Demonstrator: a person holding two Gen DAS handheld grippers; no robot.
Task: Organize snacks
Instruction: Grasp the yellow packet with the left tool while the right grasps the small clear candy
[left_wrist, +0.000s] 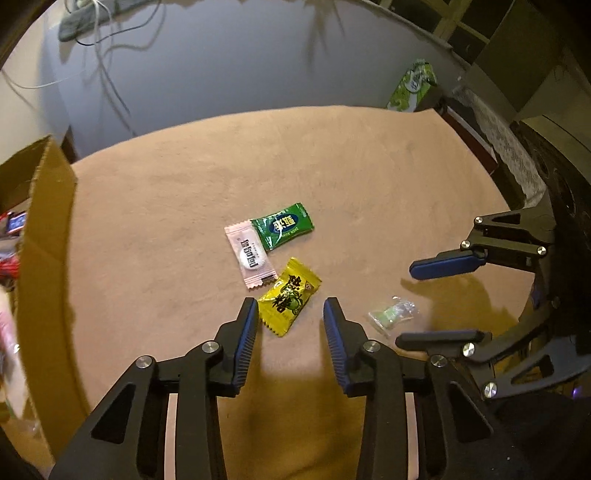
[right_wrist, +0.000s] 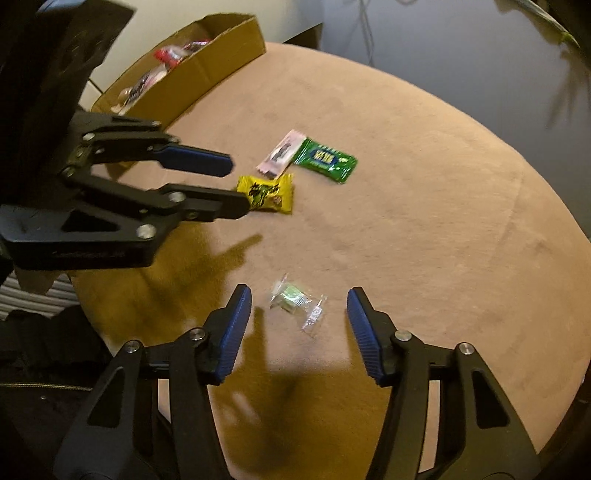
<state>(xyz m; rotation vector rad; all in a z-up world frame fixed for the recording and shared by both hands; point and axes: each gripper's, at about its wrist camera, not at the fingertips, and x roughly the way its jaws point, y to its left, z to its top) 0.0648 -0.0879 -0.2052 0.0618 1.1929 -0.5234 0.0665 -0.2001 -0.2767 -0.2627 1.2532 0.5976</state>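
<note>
Left gripper (left_wrist: 290, 312) jaws stand part open above a yellow candy (left_wrist: 289, 297) lying between them. Right gripper (right_wrist: 299, 304) jaws, wider, bracket a clear-wrapped candy (right_wrist: 297, 304) on the table (right_wrist: 424, 221); neither grips.

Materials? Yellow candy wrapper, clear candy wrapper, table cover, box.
Yellow candy wrapper: glossy printed plastic film, crimped ends.
Clear candy wrapper: transparent crinkly film, probably cellophane.
Table cover: matte tan fabric, looks napped.
Box: brown corrugated cardboard, raw edges.
</note>
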